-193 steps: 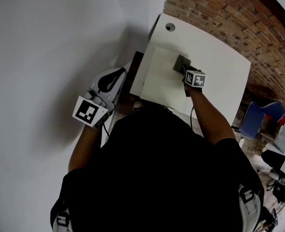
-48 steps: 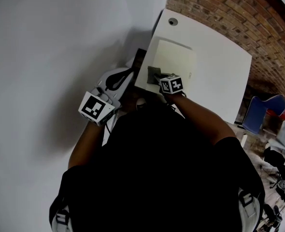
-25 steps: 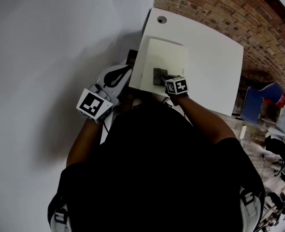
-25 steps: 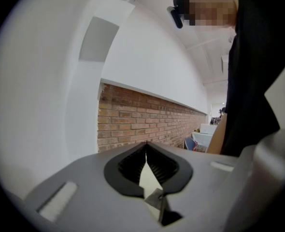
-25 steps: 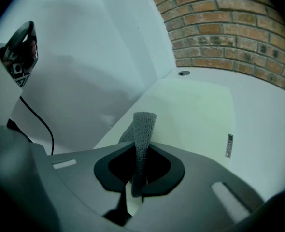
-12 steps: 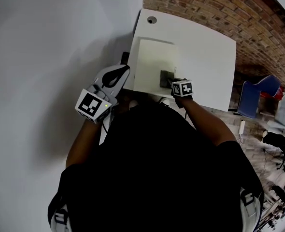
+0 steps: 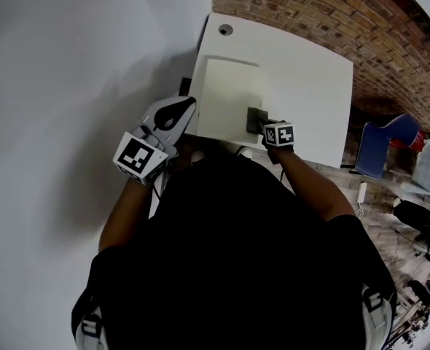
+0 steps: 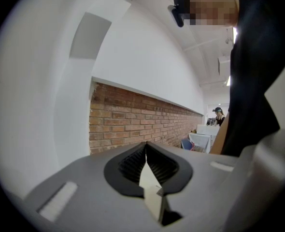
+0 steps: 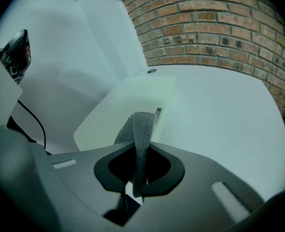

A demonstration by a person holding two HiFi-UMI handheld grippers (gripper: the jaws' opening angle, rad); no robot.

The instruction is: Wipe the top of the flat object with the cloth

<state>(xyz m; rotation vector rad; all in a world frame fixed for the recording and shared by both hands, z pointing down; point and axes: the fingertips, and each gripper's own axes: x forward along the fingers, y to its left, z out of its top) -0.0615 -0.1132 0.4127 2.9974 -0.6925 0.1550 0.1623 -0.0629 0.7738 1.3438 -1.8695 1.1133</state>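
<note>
- The right gripper (image 7: pixel 266 125) has its jaws pressed onto a fold of the grey cloth (image 7: pixel 255 118). In the right gripper view the fabric stands as a narrow upright band between them.
- From the jaws the cloth runs forward and down onto the flat object (image 7: pixel 226 93), a pale, cream-tinted sheet. The cloth lies close to the sheet's edge at about 4 o'clock in the head view.
- A small tag shows at the cloth's far tip (too small to read).
- The flat object lies on the white table (image 7: pixel 313 79), towards the table's 9 o'clock side, its long edges roughly in line with the table's.
- A round grommet hole (image 7: pixel 225 29) sits in the tabletop at 12 o'clock from the sheet, near the far corner.
- The left gripper (image 7: pixel 177 111) is held off the table at about 8 o'clock from the sheet. It is just beside the table's near corner and well apart from the cloth.
- Its jaws are pressed together with nothing between them (the left gripper view shows only a thin seam).
- A brick wall (image 7: pixel 324 13) runs behind the table from 12 to 2 o'clock, and a plain white wall fills the 9 o'clock side.
- A blue chair (image 7: pixel 382 146) stands at 4 o'clock beyond the table.
</note>
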